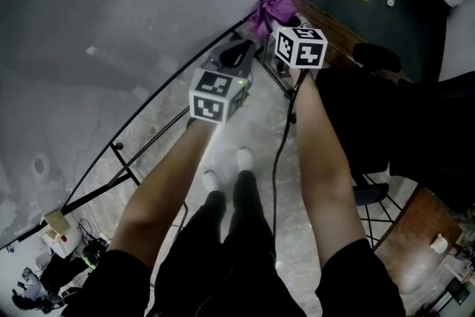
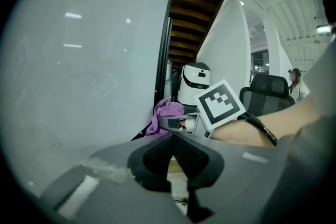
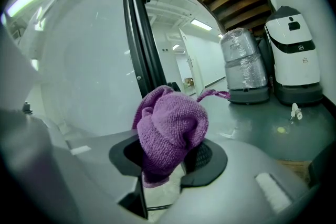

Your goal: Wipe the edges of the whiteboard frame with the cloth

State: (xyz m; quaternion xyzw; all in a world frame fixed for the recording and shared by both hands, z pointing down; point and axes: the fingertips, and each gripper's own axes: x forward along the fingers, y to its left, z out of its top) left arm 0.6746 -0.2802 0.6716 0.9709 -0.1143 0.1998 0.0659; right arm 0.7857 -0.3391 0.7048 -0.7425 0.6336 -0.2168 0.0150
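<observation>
Two grippers: R gripper [image 3: 167,161] tight on cloth [image 3: 170,128] by whiteboard frame [image 3: 137,50]; L gripper [image 2: 172,140] jaws together, empty.

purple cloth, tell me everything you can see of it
The purple cloth looks like soft looped microfibre, bunched into a rounded wad with folds, and one thin corner trails off to the right. The right gripper is shut on its lower part, so the wad bulges above the jaws. It sits right beside the black upright edge of the whiteboard frame, near a corner of the board. Whether it touches the frame cannot be told.
</observation>
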